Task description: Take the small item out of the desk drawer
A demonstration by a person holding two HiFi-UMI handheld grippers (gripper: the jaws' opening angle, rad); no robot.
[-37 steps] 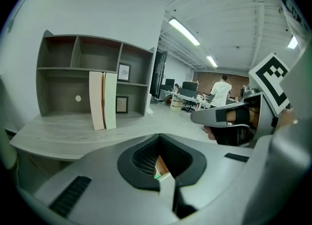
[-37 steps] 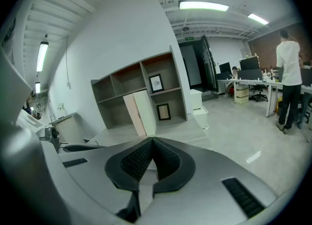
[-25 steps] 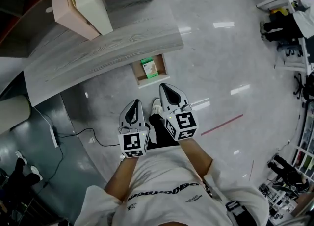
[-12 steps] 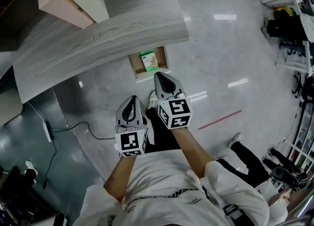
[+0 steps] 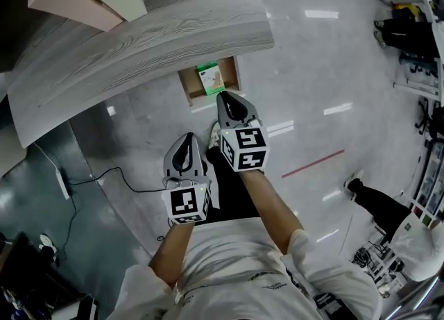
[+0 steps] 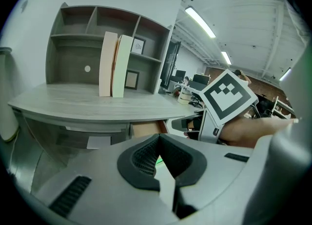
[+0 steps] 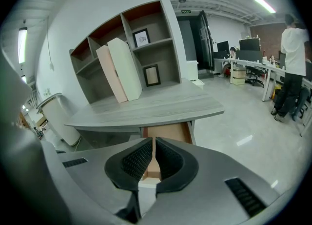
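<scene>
The left gripper [image 5: 187, 145] and right gripper [image 5: 227, 100] were clenched, empty, before an open drawer [image 5: 233, 73] holding a green box [image 5: 208, 79].

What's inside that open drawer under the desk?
In the drawer lies a small green and tan packet, alone as far as shows. The drawer's back part runs under the desk top, so anything there is covered.
</scene>
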